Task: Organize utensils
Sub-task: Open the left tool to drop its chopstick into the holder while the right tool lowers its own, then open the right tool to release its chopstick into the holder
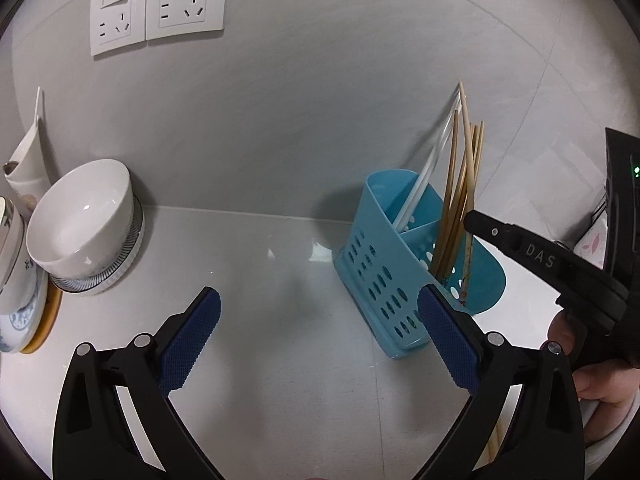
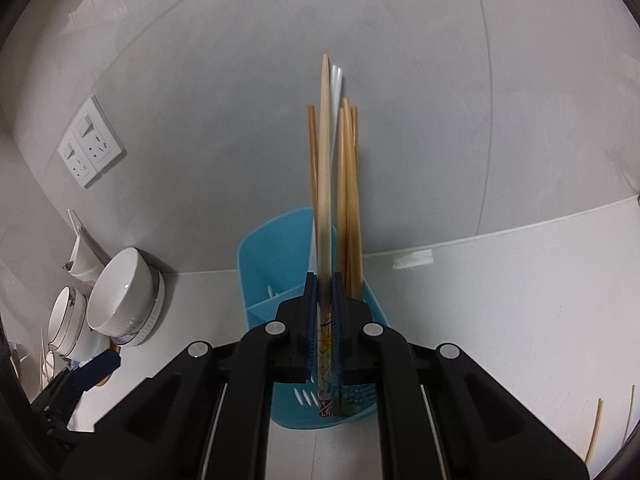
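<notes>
A blue perforated utensil holder (image 1: 384, 280) (image 2: 276, 264) stands on the white counter by the wall. It holds several wooden chopsticks (image 1: 460, 208) (image 2: 348, 200) and white ones (image 1: 424, 176). My right gripper (image 2: 325, 300) is shut on a light wooden chopstick (image 2: 325, 152) with a patterned lower end, held upright over the holder's right compartment. That gripper also shows in the left wrist view (image 1: 472, 220), its tip at the chopsticks. My left gripper (image 1: 320, 320) is open and empty, low over the counter just left of the holder.
A white bowl (image 1: 80, 220) (image 2: 120, 292) on stacked plates sits at the left, with more dishes beside it. Wall sockets (image 1: 156, 4) are above. Loose chopsticks (image 2: 596, 432) lie on the counter at the far right.
</notes>
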The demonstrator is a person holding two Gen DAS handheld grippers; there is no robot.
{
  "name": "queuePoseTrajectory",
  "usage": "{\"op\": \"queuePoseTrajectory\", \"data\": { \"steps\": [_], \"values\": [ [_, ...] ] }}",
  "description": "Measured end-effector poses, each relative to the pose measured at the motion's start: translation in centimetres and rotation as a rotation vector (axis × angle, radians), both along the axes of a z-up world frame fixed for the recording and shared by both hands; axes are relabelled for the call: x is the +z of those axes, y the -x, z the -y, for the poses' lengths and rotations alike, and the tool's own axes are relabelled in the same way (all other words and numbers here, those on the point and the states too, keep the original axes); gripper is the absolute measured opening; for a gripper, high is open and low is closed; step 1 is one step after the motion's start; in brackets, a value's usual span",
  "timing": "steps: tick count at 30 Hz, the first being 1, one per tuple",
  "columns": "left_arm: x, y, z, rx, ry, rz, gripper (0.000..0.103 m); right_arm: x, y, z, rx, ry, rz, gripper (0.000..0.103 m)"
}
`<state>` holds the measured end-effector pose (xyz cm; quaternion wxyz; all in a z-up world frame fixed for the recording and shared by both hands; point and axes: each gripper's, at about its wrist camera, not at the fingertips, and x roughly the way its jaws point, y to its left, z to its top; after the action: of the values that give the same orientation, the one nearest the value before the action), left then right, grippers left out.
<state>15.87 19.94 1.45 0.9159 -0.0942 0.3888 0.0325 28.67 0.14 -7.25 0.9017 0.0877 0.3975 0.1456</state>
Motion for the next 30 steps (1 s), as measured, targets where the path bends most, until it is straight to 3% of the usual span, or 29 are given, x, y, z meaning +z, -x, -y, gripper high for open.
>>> {"op": "queuePoseTrajectory", "data": {
  "steps": [9,15,16,17,21,23,30],
  "values": [
    [-0.4,-0.3,0.0,0.002,-0.01,-0.009,0.097,-1.4,0.5,-0.2,0.01,0.025,-0.042,0.007],
    [-0.2,-0.3,0.1,0.007,-0.017,-0.009,0.097,-0.5,1.3,-0.3,0.024,0.088,-0.027,0.01],
    [-0.1,-0.3,0.1,0.008,-0.018,-0.009,0.097,-0.3,1.4,-0.2,0.025,0.093,-0.027,0.018],
    [-0.1,-0.2,0.2,0.007,-0.016,-0.009,0.097,0.0,1.6,0.0,0.02,0.106,-0.029,0.034],
    [0.1,-0.2,0.2,0.004,-0.02,-0.009,0.097,1.2,2.4,0.8,0.003,0.135,0.002,0.06],
    [0.2,-0.2,0.3,0.003,-0.017,-0.013,0.097,1.5,2.8,1.3,0.004,0.15,0.006,0.078],
    [0.7,0.4,1.7,-0.007,-0.025,-0.018,0.097,2.0,4.4,4.2,-0.032,0.183,0.01,0.093]
  ]
}}
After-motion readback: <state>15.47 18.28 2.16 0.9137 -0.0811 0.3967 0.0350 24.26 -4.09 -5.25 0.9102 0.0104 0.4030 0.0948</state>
